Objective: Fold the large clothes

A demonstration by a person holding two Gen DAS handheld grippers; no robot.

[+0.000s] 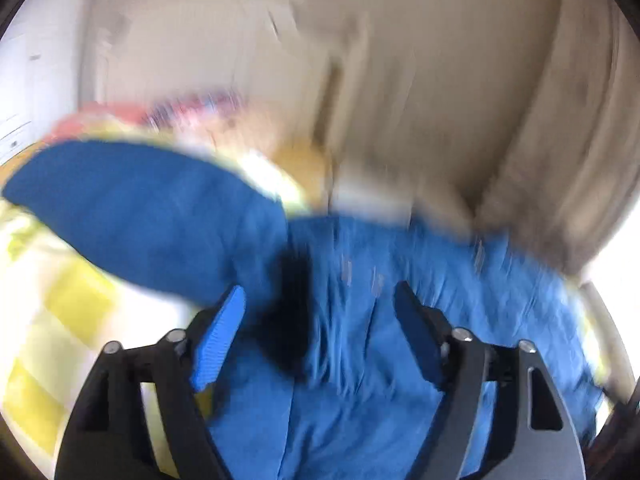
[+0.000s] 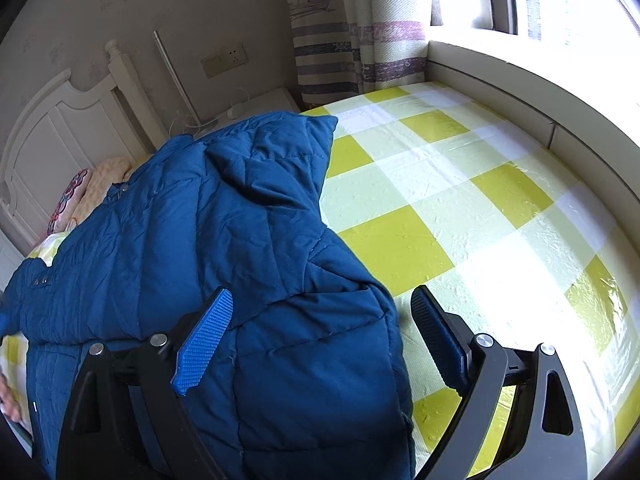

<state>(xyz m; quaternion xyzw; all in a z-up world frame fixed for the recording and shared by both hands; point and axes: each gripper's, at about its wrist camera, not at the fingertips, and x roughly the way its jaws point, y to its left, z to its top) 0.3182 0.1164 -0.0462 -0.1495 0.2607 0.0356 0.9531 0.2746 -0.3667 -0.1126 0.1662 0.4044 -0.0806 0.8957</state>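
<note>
Left wrist view, heavily blurred by motion. The left gripper (image 1: 320, 336) shows two black arms tipped with ribbed blue pads, standing wide apart with nothing pinched between them. Beneath and ahead of them lies a blue quilted padded jacket (image 1: 360, 360) spread over a bed covered by a yellow, pale green and white checked sheet (image 1: 52, 320). One long rounded part of the jacket, probably a sleeve (image 1: 132, 208), reaches away toward the left edge of the picture. A dark smear sits on the cloth between the pads; what it is cannot be told. Beige wall and blurred pink and orange bedding fill the background.

Right wrist view, sharp. The right gripper (image 2: 320, 344) is also released, its pads apart and hovering over the near edge of the same jacket (image 2: 200, 220) without pressing it. The jacket lies on the left side of the checked sheet (image 2: 460, 200), its long axis running from the near lower edge away toward a white wooden headboard (image 2: 60, 132), with a folded-over corner pointing up near the far end. The right half of the bed is bare sheet, bordered by a window ledge and a striped curtain (image 2: 360, 48). A hand (image 2: 8, 400) shows at the far left edge.

The fold looks partly made, with both claws free between grasps. The next move likely calls for closing on a jacket edge or the outstretched sleeve and carrying it across the body.
</note>
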